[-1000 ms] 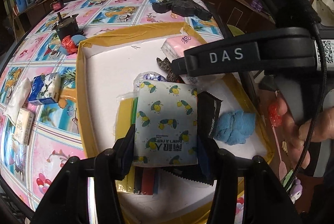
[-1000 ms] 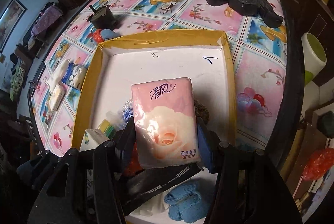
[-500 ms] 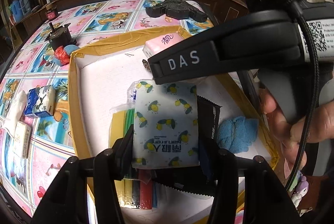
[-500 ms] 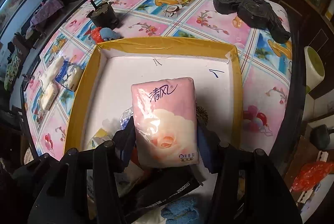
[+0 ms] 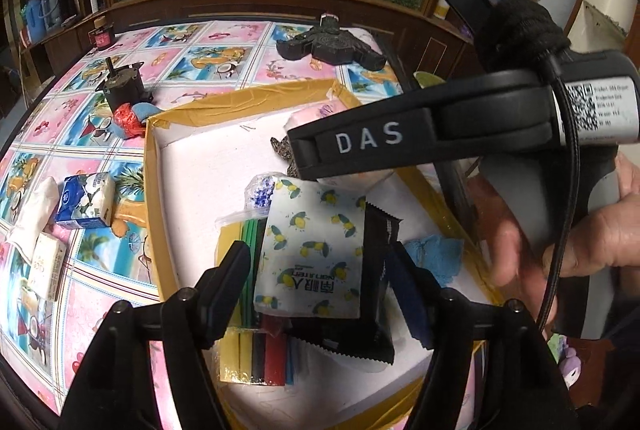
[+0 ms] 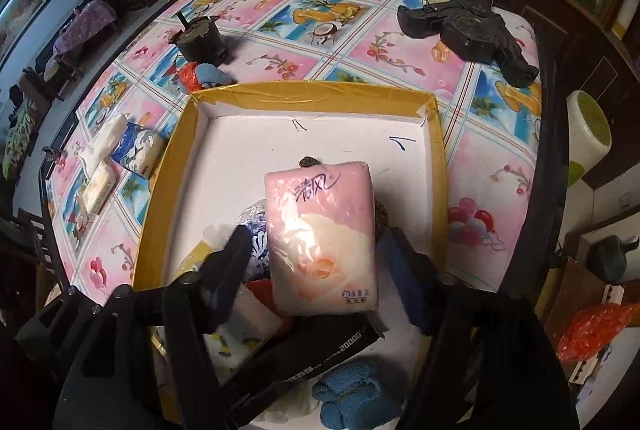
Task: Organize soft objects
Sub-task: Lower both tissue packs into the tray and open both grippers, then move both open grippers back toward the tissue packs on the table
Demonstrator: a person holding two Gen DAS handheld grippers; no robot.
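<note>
A: Where are the two tissue packs now?

B: The lemon-printed white soft tissue pack point(image 5: 316, 250) lies inside the yellow-rimmed white cardboard tray point(image 5: 192, 165), on top of a black crinkle-edged foil packet point(image 5: 376, 230) and a bundle of coloured strips point(image 5: 256, 350). The left gripper point(image 5: 320, 270) has let go: half a second ago its pads pinched the pack, now they stand wide, with a gap on either side.

A: And the other one?

B: Same story. The pink rose-printed plastic-wrapped tissue pack point(image 6: 322, 234) sits over the pile in the tray point(image 6: 304, 95), and the right gripper point(image 6: 320, 266) has spread, its fingers clear of the wrapper where they squeezed it a moment back.

A: So both are delivered?

B: I'd judge so; both releases look finished. A blue knitted cloth point(image 6: 352, 394) already lies in the tray's near corner.

A: What's left?

B: Outside, on the flowered tablecloth point(image 5: 208, 41), a blue-and-white tissue pack point(image 5: 86, 205) and paler packs beside it wait. Those are probably next.
</note>
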